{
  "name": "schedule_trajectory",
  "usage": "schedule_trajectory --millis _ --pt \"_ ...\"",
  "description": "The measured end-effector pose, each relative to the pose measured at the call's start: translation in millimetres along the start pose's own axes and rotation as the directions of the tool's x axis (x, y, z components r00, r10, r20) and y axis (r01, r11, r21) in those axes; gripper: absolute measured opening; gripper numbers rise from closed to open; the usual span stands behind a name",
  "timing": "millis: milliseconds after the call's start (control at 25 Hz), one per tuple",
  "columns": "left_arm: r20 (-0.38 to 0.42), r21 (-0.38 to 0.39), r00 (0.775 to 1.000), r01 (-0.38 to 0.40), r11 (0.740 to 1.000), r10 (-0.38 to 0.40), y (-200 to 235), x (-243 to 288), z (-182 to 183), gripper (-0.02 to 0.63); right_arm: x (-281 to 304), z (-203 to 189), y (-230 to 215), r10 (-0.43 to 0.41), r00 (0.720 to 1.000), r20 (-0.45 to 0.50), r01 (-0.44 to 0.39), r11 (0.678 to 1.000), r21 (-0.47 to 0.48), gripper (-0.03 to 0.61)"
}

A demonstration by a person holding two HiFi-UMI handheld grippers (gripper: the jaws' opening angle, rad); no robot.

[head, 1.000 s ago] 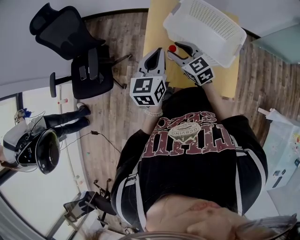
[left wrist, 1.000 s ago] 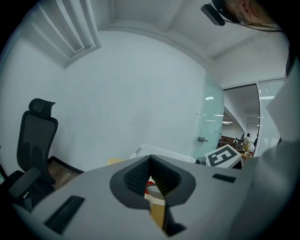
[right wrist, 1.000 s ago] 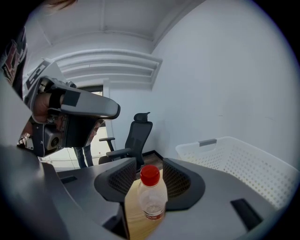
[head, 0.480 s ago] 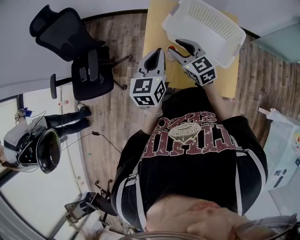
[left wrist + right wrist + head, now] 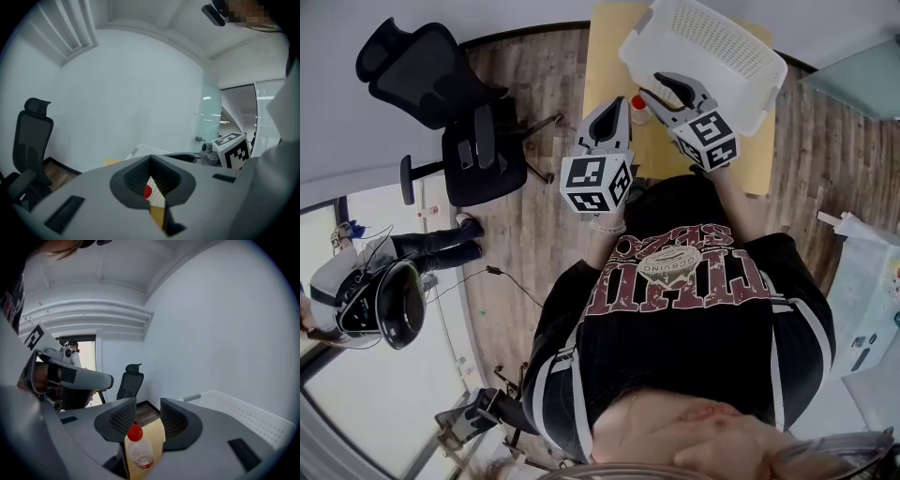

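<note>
Nearest the head camera is the person's dark printed shirt (image 5: 684, 281), and both arms reach forward from it over the wooden floor (image 5: 539, 225). The left gripper (image 5: 612, 105) is held up at the near edge of the tan worktop (image 5: 609, 47). Its jaws are closed, tips meeting, with nothing between them. Its own view shows only a narrow wedge below the tips, through which a red cap and some white mesh can be seen further off. Just to its right, the right gripper (image 5: 662, 91) points up and to the left with its jaws spread apart and holding nothing. A small clear bottle (image 5: 638, 107) with a red cap stands upright on the worktop just ahead of that gripper's nearer finger, close to it but not clasped. In the right gripper view the bottle sits low in front of the gap between the two ribbed pads. Beyond the bottle and the right gripper, a white perforated basket (image 5: 727, 47) rests on the far part of the worktop. A black office chair (image 5: 441, 94) stands off to the left on the floor, well apart from the worktop, near the pale wall (image 5: 356, 159).
</note>
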State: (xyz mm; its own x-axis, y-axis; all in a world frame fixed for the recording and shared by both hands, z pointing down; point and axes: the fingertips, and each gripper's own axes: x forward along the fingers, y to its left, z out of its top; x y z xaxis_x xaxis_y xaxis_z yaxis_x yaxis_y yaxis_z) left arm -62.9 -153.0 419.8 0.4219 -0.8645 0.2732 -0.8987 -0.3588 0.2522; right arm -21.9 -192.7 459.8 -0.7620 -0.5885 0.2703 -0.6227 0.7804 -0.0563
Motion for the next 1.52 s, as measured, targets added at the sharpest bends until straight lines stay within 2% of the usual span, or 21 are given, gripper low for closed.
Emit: schedule_trajectory --millis 520,1120,1520 --pt "-0.01 0.021 0.999 0.042 0.999 -0.042 -21.3 8.2 3.6 0.048 -26.3 12.2 -18.5 -0.05 0.998 0.026 0.05 0.999 0.019 0.155" --pt "-0.03 0.043 0.992 0.123 0.992 -0.121 -38.0 23.0 2.5 0.048 -49.8 15.3 -42.3 -0.153 0.988 0.039 0.151 0.987 0.05 0.069" --pt "-0.041 0.053 0.984 0.177 0.983 -0.175 -52.4 29.9 0.8 0.048 -72.6 13.2 -58.3 -0.236 0.971 0.044 0.231 0.969 0.082 0.038"
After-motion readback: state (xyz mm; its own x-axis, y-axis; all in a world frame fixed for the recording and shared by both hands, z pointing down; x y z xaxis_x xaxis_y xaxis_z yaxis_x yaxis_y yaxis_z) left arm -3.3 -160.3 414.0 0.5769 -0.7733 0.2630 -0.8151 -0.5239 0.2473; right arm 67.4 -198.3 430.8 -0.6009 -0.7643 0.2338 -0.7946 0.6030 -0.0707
